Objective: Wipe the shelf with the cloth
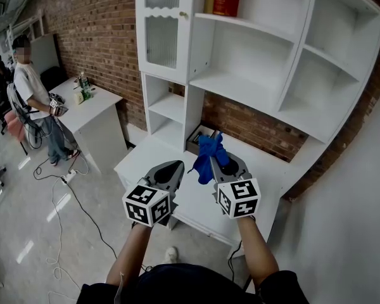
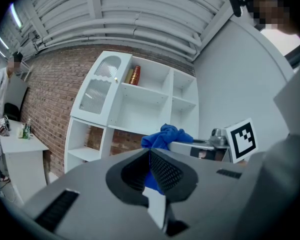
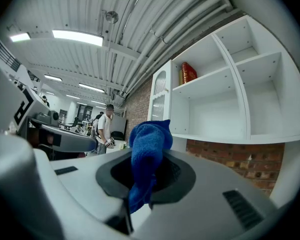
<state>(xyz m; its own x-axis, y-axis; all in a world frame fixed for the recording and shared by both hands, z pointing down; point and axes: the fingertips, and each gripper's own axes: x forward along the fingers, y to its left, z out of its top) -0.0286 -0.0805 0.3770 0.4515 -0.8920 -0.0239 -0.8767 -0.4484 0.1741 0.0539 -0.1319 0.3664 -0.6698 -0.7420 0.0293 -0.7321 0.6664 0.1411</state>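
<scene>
right gripper [image 3: 146,176] clamps cloth [image 3: 149,140] facing shelf [image 1: 240,84]

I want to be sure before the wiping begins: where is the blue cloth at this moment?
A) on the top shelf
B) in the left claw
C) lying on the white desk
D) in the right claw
D: the blue cloth is pinched between the jaws of the right claw, while the left claw is shut with nothing in it.
</scene>
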